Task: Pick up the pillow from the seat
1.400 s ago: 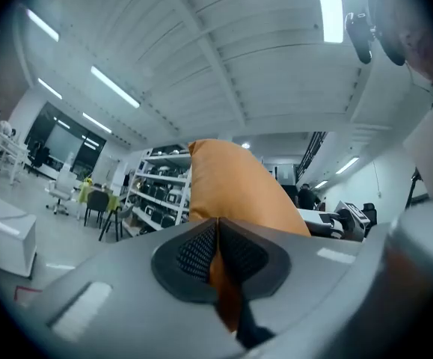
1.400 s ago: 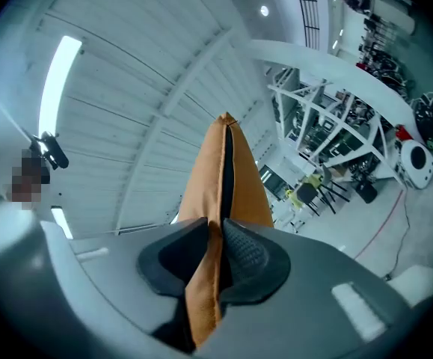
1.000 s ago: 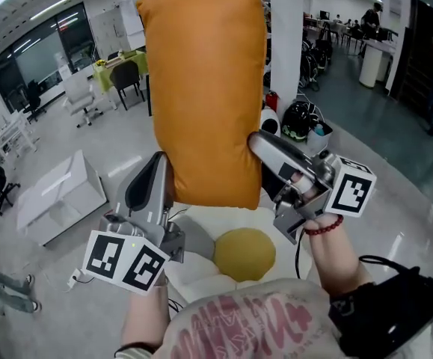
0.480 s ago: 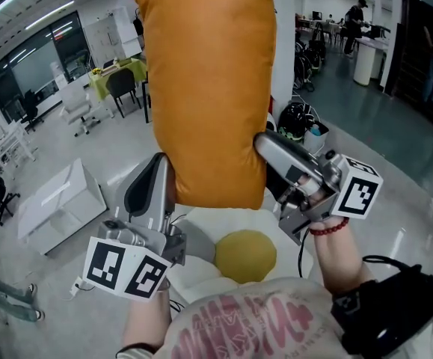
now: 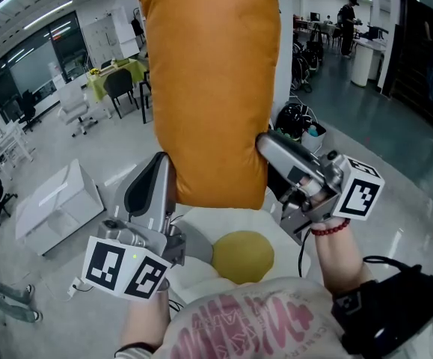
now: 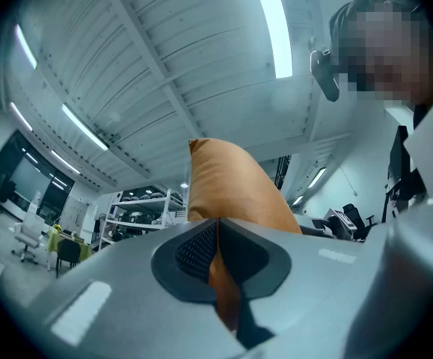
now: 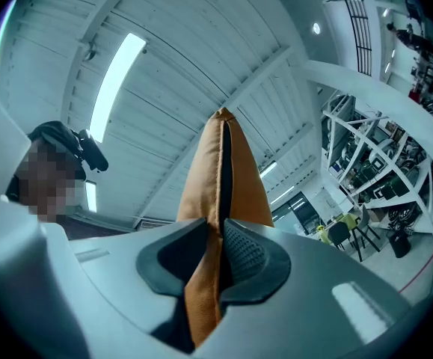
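Grip is on both sides of the orange rectangular fabric pillow (image 5: pixel 212 88). I see it held upright in the air with its long side vertical and its top edge reaching the top of the head view. It is clear of the white seat (image 5: pixel 200 221) below it and touches nothing but my tools.

My left tool (image 5: pixel 165 179) has the pillow at its lower left corner. My right tool (image 5: pixel 267 148) has it on the lower right edge, a little higher up.

In the left gripper view the jaws are closed almost flush. Only a thin fold of orange cloth is pinched between the dark ribbed pads (image 6: pixel 194 249), and the body of the pillow rises beyond them against the ceiling lights. In the right gripper view the pads (image 7: pixel 247 256) stand slightly apart. A thicker fold of the pillow's seamed edge is pressed between them, and the seam runs straight up from the jaws.

A round yellow cushion (image 5: pixel 242 254) lies on the seat, directly under the raised pillow and between my two forearms. A red bead bracelet (image 5: pixel 328 228) sits on my right wrist. A low white box (image 5: pixel 59 197) stands on the grey floor off to the left, well apart from the seat. A black bag (image 5: pixel 392 309) is at the lower right.
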The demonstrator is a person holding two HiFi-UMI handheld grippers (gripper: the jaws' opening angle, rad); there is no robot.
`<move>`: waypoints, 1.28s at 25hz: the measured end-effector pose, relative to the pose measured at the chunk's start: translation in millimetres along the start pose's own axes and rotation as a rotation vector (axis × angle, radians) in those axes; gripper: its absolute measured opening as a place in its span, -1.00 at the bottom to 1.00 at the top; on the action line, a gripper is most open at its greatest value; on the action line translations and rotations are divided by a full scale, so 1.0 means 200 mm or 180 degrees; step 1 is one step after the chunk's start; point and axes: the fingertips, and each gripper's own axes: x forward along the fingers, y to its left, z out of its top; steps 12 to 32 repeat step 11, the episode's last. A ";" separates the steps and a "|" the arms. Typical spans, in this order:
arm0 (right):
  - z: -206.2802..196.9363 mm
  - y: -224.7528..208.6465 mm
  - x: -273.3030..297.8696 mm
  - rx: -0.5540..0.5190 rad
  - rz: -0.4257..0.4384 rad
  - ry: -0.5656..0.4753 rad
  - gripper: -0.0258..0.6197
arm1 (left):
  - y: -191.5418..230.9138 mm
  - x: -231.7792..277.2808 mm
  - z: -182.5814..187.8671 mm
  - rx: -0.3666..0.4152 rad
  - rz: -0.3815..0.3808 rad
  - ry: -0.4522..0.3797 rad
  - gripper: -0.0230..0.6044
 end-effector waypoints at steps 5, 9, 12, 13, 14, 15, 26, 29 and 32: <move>0.01 -0.01 -0.02 -0.0060 -0.0058 -0.0015 -0.68 | -0.01 0.00 0.01 0.0008 -0.0021 -0.0007 -0.88; 0.02 0.01 0.01 -0.0055 -0.0034 -0.0026 -0.68 | -0.01 0.00 0.04 0.0025 -0.0028 -0.0005 -0.88; 0.02 0.03 0.02 -0.0049 -0.0032 -0.0033 -0.68 | -0.01 -0.01 0.05 0.0033 -0.0027 0.0002 -0.88; 0.02 0.03 0.02 -0.0049 -0.0032 -0.0033 -0.68 | -0.01 -0.01 0.05 0.0033 -0.0027 0.0002 -0.88; 0.02 0.03 0.02 -0.0049 -0.0032 -0.0033 -0.68 | -0.01 -0.01 0.05 0.0033 -0.0027 0.0002 -0.88; 0.02 0.03 0.02 -0.0049 -0.0032 -0.0033 -0.68 | -0.01 -0.01 0.05 0.0033 -0.0027 0.0002 -0.88; 0.02 0.03 0.02 -0.0049 -0.0032 -0.0033 -0.68 | -0.01 -0.01 0.05 0.0033 -0.0027 0.0002 -0.88; 0.02 0.03 0.02 -0.0049 -0.0032 -0.0033 -0.68 | -0.01 -0.01 0.05 0.0033 -0.0027 0.0002 -0.88; 0.02 0.03 0.02 -0.0049 -0.0032 -0.0033 -0.68 | -0.01 -0.01 0.05 0.0033 -0.0027 0.0002 -0.88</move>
